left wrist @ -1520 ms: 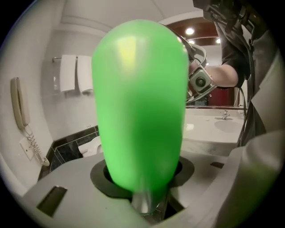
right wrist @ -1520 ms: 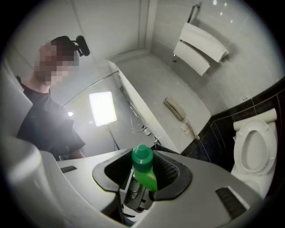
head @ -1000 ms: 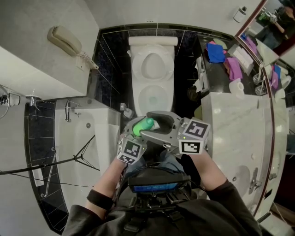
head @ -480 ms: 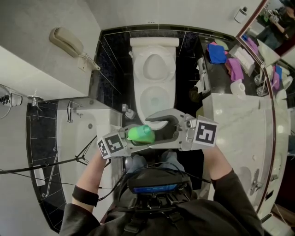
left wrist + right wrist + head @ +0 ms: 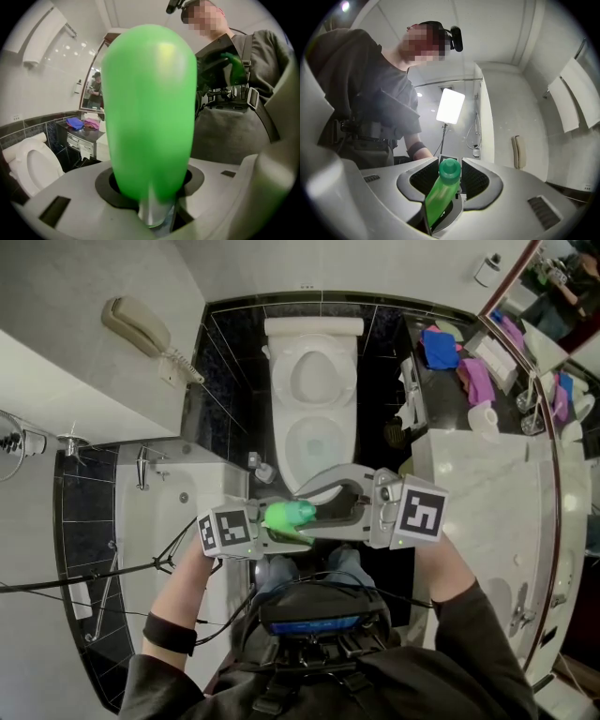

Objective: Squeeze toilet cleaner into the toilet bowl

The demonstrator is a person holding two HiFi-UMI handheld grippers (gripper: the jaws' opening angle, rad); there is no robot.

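I hold the green toilet cleaner bottle (image 5: 286, 516) in front of my chest, lying roughly level, just short of the open white toilet (image 5: 281, 427). My left gripper (image 5: 272, 526) comes in from the left and is shut on the bottle's body (image 5: 149, 117), which fills the left gripper view. My right gripper (image 5: 307, 512) reaches in from the right. Its jaws have just been closing, and the bottle (image 5: 439, 199) is between them. They now sit against it at the cap (image 5: 449, 169). The toilet (image 5: 28, 164) also shows low at the left gripper view's left edge.
A bathtub (image 5: 150, 549) with a light stand (image 5: 169, 563) in it lies to the left. A wall phone (image 5: 136, 326) hangs above it. At the right are a marble vanity (image 5: 487, 493), a shelf with cloths (image 5: 439, 345) and a paper roll (image 5: 482, 415).
The left gripper swung out to the left and turned the bottle to lie across. The right gripper shifted right and rolled, and its jaws drew in around the bottle.
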